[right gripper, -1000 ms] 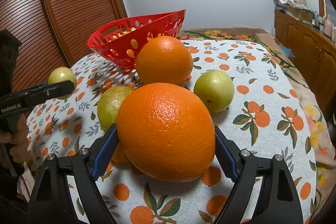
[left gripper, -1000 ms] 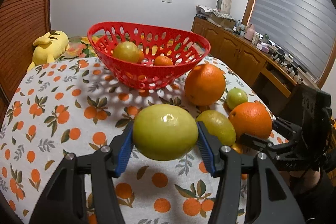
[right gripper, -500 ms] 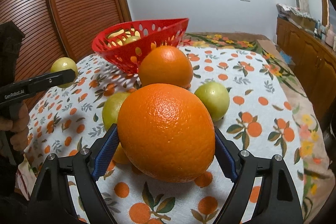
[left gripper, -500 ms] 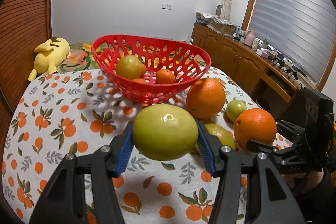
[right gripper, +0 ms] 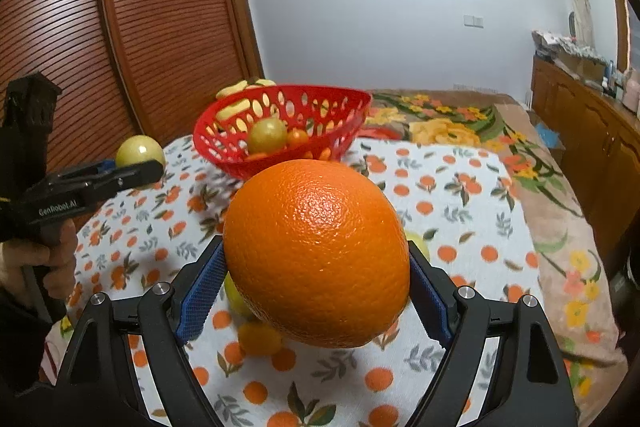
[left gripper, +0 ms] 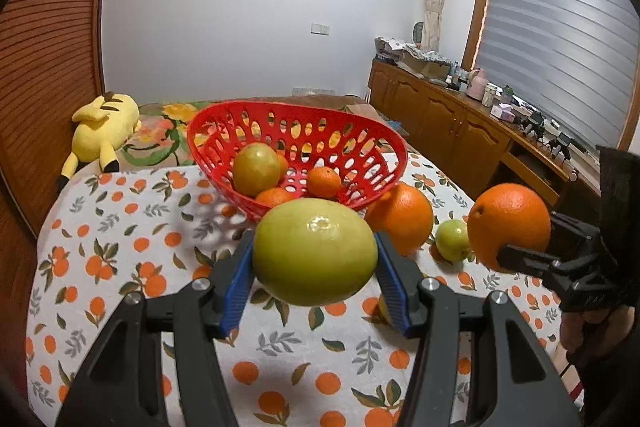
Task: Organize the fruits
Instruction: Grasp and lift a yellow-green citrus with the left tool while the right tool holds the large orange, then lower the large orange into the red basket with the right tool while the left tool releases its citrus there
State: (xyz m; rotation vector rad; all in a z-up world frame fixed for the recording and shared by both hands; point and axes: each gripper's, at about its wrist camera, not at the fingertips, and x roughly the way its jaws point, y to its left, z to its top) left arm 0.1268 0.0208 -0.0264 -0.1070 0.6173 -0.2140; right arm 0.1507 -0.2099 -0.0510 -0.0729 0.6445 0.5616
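We hold two fruits clear of the desk (left gripper: 100,267), one in each hand-held gripper. The left hand-held gripper (left gripper: 316,267) pinches a yellow-green citrus fruit (left gripper: 315,251) between its blue pads, lifted above the orange-print tablecloth (left gripper: 280,347) and in front of the red basket (left gripper: 224,131). The right hand-held gripper (right gripper: 316,279) clamps a large orange (right gripper: 317,253) between its pads, also off the cloth, with the basket beyond it. Inside the basket lie a yellow-green fruit (left gripper: 256,169) and small oranges (left gripper: 324,182). On the cloth just beside the basket sits another big orange (left gripper: 402,217), with a small green fruit (left gripper: 452,245) next to it. A yellow plush toy (left gripper: 104,125) lies on the flowered bed beyond the desk.
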